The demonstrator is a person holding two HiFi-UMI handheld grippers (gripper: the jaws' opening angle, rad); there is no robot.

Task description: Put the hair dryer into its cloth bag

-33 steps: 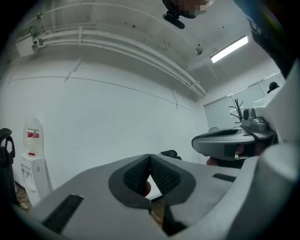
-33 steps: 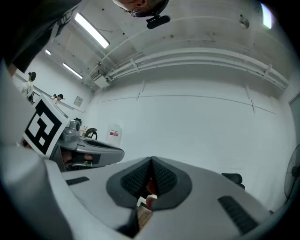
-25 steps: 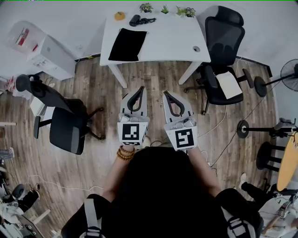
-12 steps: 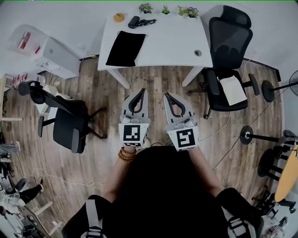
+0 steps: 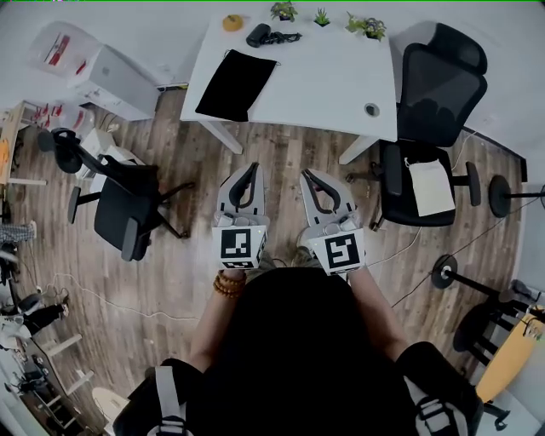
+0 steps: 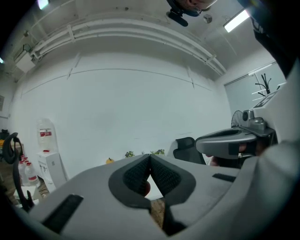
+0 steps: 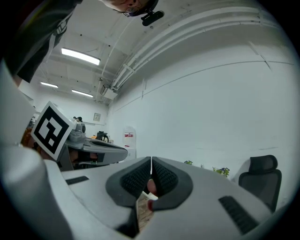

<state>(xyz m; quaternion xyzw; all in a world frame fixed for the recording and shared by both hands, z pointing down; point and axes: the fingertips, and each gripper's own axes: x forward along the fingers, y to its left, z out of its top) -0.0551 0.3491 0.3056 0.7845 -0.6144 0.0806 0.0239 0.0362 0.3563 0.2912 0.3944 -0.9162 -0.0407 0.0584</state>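
I edge nearer the surface [image 5: 328, 77], left tool [image 5: 253, 169] and right tool [image 5: 307, 174] pressed together, empty; hair dryer [image 5: 258, 35] and cloth bag [image 5: 236, 83] await.

A white tabletop [image 5: 324, 77] fills the upper middle of the head view, standing on a wood-plank floor [image 5: 281, 153]. Along its far edge sit a small round orange thing [image 5: 232, 22] at the left and a row of small potted plants [image 5: 322, 17] toward the right. A round cable hole [image 5: 372, 109] lies near its lower right corner. A black office chair [image 5: 438, 85] stands just right of the tabletop, with a white sheet [image 5: 433, 187] on its seat. Another black chair [image 5: 128, 217] stands at the left, well apart. A white cabinet [image 5: 119, 81] is at the upper left, and a stand with a round black base [image 5: 498, 194] is at the right edge.
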